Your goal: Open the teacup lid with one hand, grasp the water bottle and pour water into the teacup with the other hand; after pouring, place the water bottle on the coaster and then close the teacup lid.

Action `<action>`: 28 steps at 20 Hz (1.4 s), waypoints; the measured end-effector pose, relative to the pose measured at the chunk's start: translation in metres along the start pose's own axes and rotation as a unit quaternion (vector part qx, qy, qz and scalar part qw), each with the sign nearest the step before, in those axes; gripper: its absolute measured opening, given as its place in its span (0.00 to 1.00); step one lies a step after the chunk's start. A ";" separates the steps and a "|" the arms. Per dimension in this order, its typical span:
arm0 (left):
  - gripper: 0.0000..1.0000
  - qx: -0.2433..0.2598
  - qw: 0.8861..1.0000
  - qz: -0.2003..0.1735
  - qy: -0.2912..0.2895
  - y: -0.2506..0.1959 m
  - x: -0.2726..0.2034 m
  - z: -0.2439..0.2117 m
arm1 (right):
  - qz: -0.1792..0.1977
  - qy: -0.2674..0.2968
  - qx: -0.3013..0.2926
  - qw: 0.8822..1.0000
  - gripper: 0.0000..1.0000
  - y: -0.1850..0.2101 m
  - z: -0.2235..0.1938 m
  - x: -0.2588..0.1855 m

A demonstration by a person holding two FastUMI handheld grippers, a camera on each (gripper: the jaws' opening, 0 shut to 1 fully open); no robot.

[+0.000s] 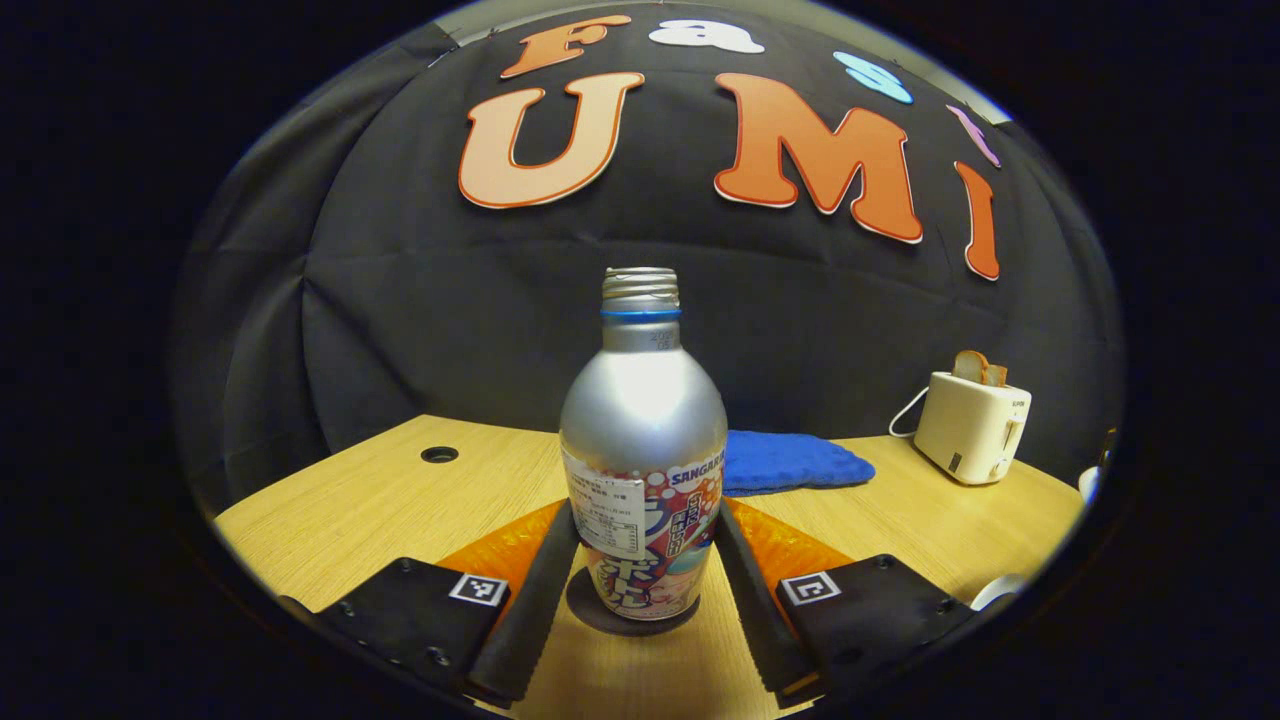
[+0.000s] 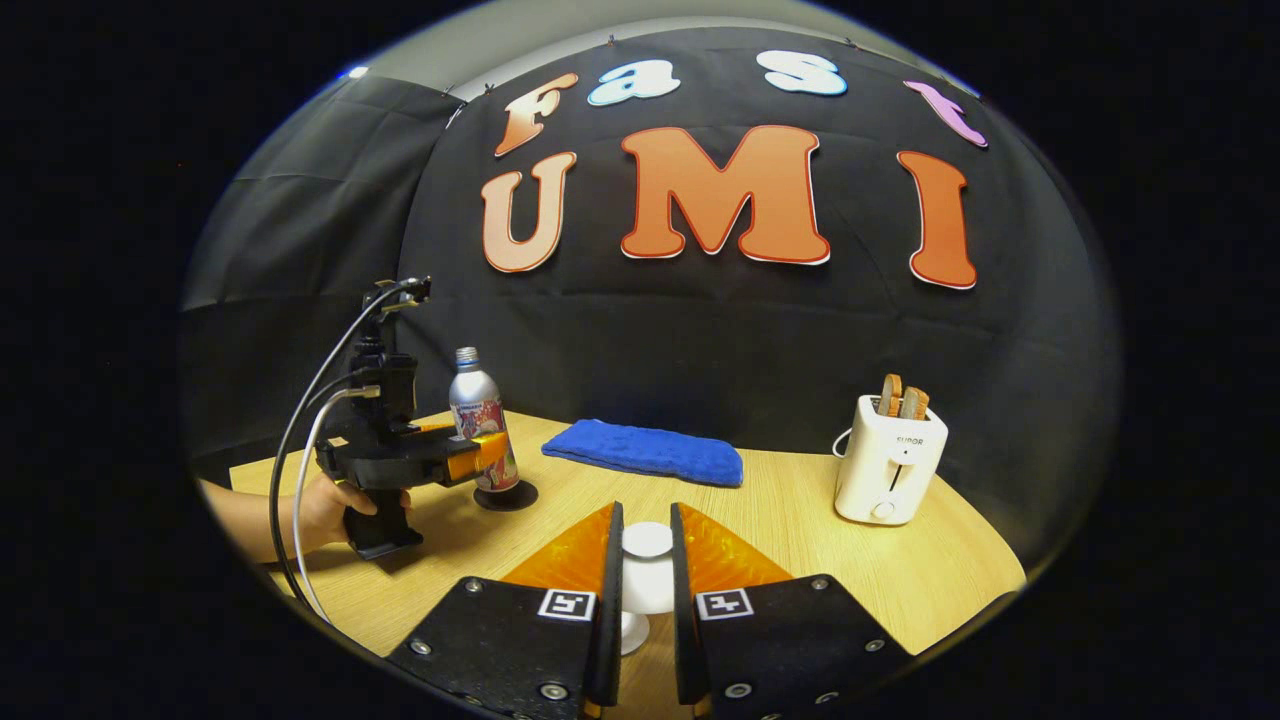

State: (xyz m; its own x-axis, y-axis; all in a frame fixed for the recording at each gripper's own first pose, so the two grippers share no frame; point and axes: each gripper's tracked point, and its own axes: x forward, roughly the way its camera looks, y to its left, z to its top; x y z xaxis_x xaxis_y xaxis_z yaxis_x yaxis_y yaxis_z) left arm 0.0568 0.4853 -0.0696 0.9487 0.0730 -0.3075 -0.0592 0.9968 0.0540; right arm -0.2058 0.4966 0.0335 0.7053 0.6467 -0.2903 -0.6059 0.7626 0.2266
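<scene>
Water bottle [image 1: 643, 440]: upright on the dark coaster [image 1: 590, 610], low between the left gripper's [image 1: 646, 512] fingers [image 1: 535, 590], mouth uncapped with bare threads showing. Pads lay along both flanks of the printed label, spread to about the bottle's width. Could not tell whether pressing or only touching.

Judged to handle as thin metal: stiff enough for a firm squeeze, yet smooth and rounded, so prone to slip or twist under a light one. Weight unknown, since no liquid level could be seen through the wall. Best taken where the fingers already sat, on the straight lower body across the label, not on the tapering shoulder or narrow neck. Open mouth meant any tilt could spill. Narrow base on a small coaster meant a sideways nudge could tip it.

Right gripper [image 2: 645, 510]: fingers drawn close together on a small white rounded piece, taken to be the teacup lid [image 2: 647, 545], gripped from both sides. Looked glazed and hard, so slippery and breakable. The rest of the teacup hard to make out there.

Farther out on the tabletop [image 1: 380, 500]: a folded blue cloth [image 1: 795, 462] behind the bottle, and a white toaster [image 1: 972, 425] with bread in its slots, well apart to the side.
</scene>
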 end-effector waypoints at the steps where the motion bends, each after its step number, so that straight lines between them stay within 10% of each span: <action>1: 0.82 0.005 1.000 0.003 0.006 0.001 0.003 -0.004 | 0.000 0.002 0.002 1.000 0.23 0.001 -0.001 0.001; 28: 0.97 0.011 1.000 -0.005 0.021 0.003 -0.059 -0.008 | 0.050 0.068 0.015 0.996 0.23 0.048 -0.082 0.031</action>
State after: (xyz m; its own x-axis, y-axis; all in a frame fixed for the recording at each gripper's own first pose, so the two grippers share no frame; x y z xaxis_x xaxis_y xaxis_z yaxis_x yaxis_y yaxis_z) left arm -0.0017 0.4838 -0.0587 0.9353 0.0654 -0.3479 -0.0427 0.9965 0.0725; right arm -0.2430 0.5523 -0.0404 0.5850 0.7124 -0.3876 -0.6573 0.6964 0.2880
